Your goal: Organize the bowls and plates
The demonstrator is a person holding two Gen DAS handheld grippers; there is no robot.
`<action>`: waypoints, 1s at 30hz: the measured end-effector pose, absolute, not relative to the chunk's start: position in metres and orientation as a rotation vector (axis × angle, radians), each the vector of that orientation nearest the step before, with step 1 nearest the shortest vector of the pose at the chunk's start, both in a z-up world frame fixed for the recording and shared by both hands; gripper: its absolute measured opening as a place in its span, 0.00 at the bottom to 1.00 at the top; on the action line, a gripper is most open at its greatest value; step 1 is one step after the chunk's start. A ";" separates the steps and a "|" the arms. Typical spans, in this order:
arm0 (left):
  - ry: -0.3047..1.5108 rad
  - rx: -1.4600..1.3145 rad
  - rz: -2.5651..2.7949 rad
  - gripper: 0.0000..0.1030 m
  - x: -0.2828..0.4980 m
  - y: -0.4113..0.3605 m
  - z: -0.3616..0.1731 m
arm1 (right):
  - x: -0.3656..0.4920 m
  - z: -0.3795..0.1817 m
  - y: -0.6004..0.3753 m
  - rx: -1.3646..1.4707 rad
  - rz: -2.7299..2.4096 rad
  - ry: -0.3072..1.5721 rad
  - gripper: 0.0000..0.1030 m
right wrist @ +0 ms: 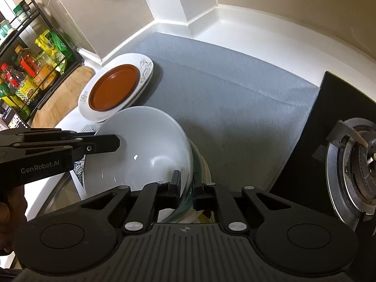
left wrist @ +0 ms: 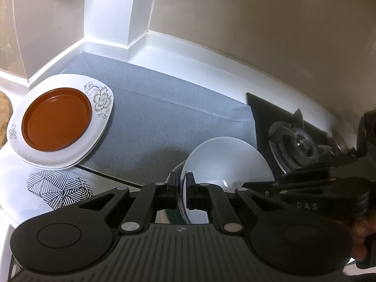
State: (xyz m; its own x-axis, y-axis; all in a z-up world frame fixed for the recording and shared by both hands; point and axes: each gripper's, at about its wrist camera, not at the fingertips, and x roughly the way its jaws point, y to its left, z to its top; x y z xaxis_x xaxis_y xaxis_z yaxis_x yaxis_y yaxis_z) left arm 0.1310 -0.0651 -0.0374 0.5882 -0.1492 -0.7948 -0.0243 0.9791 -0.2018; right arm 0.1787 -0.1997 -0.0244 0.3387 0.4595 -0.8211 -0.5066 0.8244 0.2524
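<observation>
A white bowl (left wrist: 225, 162) (right wrist: 145, 145) sits nested inside a clear glass bowl (left wrist: 174, 176) (right wrist: 199, 164), held above the counter's front edge. My left gripper (left wrist: 182, 179) is shut on the two rims together, one finger outside the glass, the other inside the white bowl. On the opposite side my right gripper (right wrist: 186, 179) clamps the same rims. Each gripper also shows in the other's view, the right gripper (left wrist: 245, 185) and the left gripper (right wrist: 116, 142). A brown plate (left wrist: 56, 119) (right wrist: 114, 90) lies on stacked white floral plates (left wrist: 101, 101) (right wrist: 145, 70) at the grey mat's left.
The grey mat (left wrist: 164, 117) (right wrist: 235, 94) covers the counter up to the white wall corner. A black gas stove (left wrist: 298, 145) (right wrist: 357, 164) stands right. A striped black-and-white plate (left wrist: 56, 188) lies front left. A spice rack (right wrist: 30, 70) and a wooden board (right wrist: 63, 94) are far left.
</observation>
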 end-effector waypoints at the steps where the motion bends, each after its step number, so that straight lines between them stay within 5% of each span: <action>1: 0.943 -0.198 -0.073 0.05 0.131 -0.065 -0.038 | 0.179 -0.025 -0.200 -0.051 0.628 1.055 0.10; 30: 0.974 -0.223 -0.033 0.06 0.131 -0.057 -0.052 | 0.183 -0.035 -0.179 -0.134 0.608 1.109 0.10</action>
